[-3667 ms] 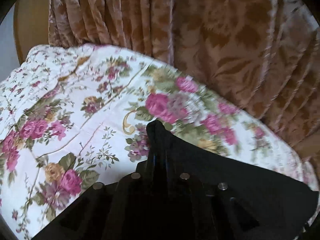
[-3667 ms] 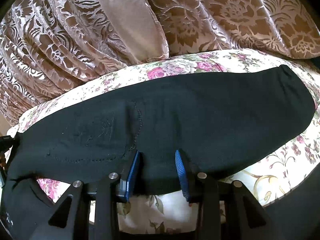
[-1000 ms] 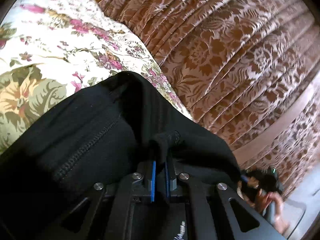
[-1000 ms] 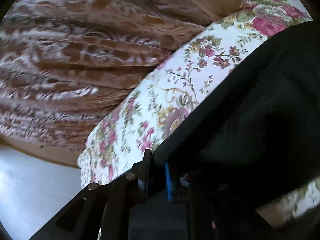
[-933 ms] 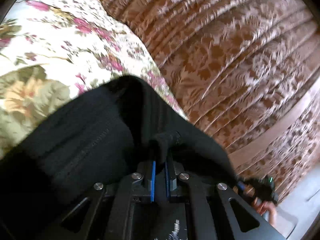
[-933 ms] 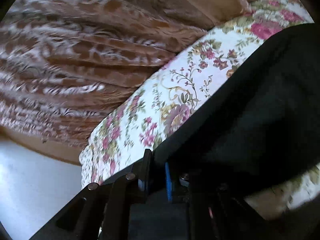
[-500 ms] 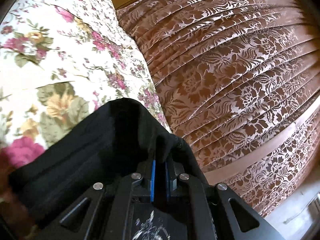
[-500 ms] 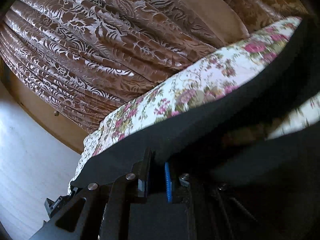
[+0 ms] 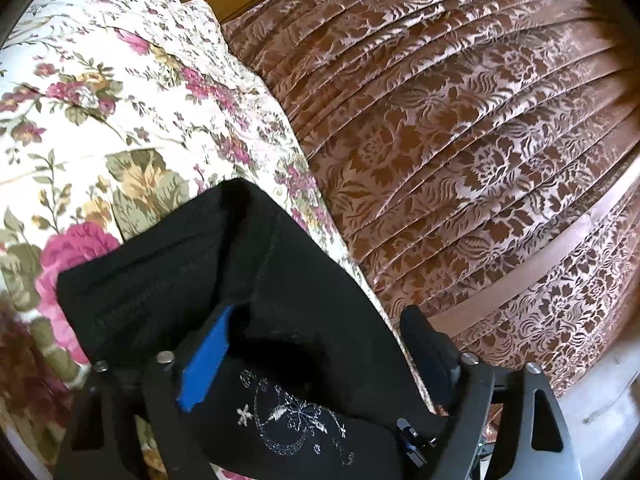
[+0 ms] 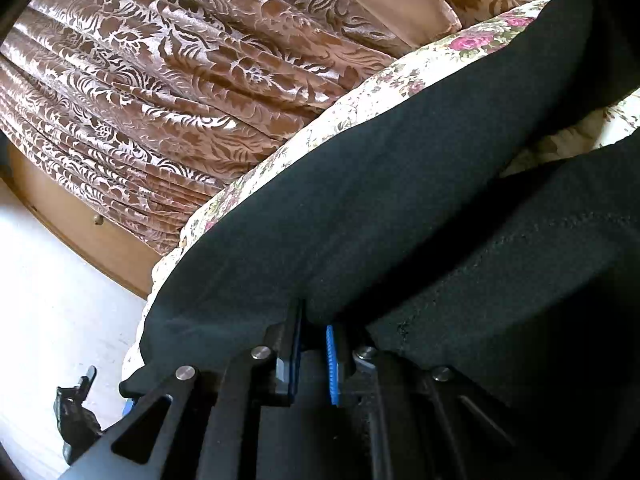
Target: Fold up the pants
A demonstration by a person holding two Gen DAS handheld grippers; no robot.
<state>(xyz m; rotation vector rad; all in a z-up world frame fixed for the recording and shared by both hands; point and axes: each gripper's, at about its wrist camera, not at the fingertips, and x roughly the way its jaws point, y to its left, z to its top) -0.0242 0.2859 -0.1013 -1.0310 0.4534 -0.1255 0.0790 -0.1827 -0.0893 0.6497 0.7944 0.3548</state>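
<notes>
Black pants (image 9: 192, 272) lie folded over on a floral bedspread (image 9: 80, 112), with silver embroidery showing near the camera. My left gripper (image 9: 316, 344) is open; its blue-padded fingers (image 9: 208, 356) stand wide apart on either side of the pants fabric. In the right wrist view the pants (image 10: 400, 184) stretch across the bed edge. My right gripper (image 10: 314, 332) has its jaws slightly apart with a fold of the pants edge between the blue pads.
Brown patterned curtains (image 9: 460, 120) hang behind the bed and also show in the right wrist view (image 10: 180, 80). A wooden skirting (image 10: 80, 228) and pale floor (image 10: 52, 300) lie at the left. The floral bedspread's edge (image 10: 360, 100) runs under the pants.
My left gripper has opened and let go of the pants, which now rest on the bed. My right gripper's jaws have parted slightly on the pants edge.
</notes>
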